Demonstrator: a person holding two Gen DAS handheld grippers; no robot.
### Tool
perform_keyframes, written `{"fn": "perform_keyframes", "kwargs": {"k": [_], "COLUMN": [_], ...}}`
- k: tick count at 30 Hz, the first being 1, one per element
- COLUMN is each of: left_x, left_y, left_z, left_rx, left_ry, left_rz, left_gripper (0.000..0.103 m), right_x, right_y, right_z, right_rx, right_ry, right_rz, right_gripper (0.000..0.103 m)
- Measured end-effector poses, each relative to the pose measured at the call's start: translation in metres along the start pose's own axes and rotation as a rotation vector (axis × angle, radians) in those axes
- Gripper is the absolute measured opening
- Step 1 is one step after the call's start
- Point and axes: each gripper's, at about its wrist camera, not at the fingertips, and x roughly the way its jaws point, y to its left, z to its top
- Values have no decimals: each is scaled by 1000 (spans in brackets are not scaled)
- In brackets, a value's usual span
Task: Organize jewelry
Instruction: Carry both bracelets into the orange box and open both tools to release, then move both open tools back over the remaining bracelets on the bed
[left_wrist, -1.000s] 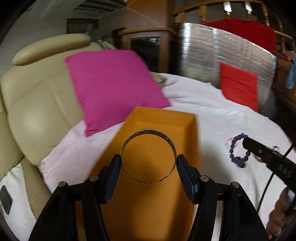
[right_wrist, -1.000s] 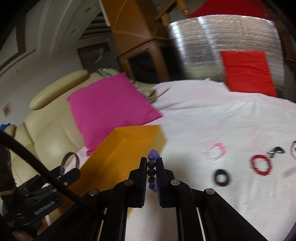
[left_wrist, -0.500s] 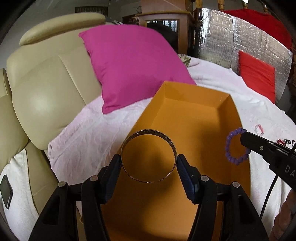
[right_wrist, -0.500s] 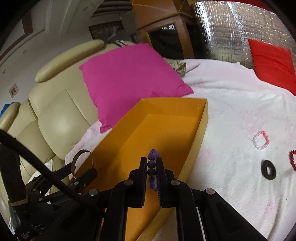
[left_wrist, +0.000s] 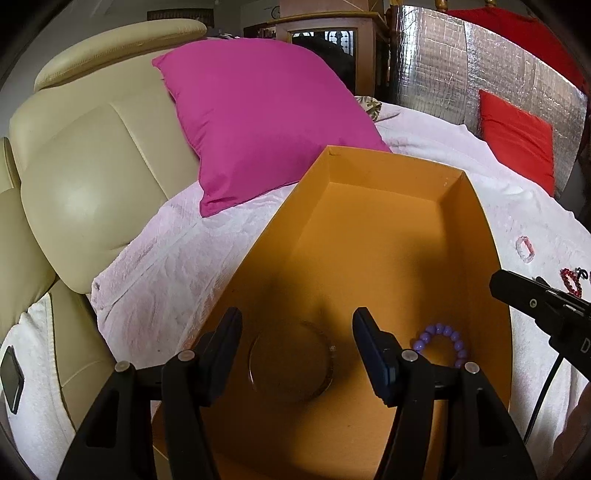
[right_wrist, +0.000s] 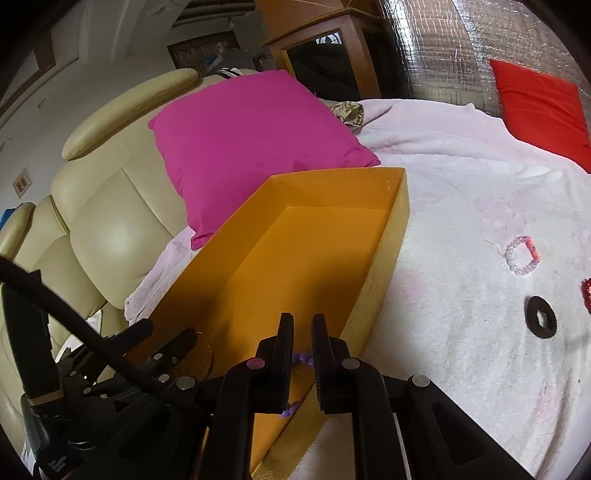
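An orange box (left_wrist: 388, 229) lies on the white sheet; it also shows in the right wrist view (right_wrist: 303, 236). A thin metal bangle (left_wrist: 291, 360) lies flat on the box floor, between and below my open left gripper (left_wrist: 297, 325). A purple bead bracelet (left_wrist: 443, 341) lies on the box floor to its right. My right gripper (right_wrist: 303, 328) hovers over the box's near right wall, jaws slightly apart, with purple beads (right_wrist: 301, 357) showing below the gap. The right gripper tip (left_wrist: 517, 295) enters the left wrist view at right.
A magenta pillow (left_wrist: 266, 118) and cream sofa back (left_wrist: 85, 177) lie behind the box. On the sheet at right are a pink-white bead bracelet (right_wrist: 522, 254), a black ring (right_wrist: 541, 322) and a red bead bracelet (right_wrist: 586, 295). A red cushion (right_wrist: 539, 107) leans on foil panel.
My left gripper opened and the bangle dropped onto the box floor. My right gripper opened slightly and the purple bracelet dropped into the box. Both grippers moved in over the box.
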Motion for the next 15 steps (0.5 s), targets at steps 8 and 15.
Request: {"fn": "perform_keyframes", "kwargs": {"k": [8, 15], "left_x": [-3, -24], "left_y": [-4, -20], "left_z": [1, 9], "left_rx": [7, 46], "left_ry": [0, -41], "left_rz": [12, 26], "left_gripper": [64, 67], "right_x": [-14, -46], "right_y": [-15, -44], "right_z": [-1, -2], "right_rx": [34, 65], "right_ry": [3, -29], "right_rz": [-10, -45], "right_gripper": [20, 21]}}
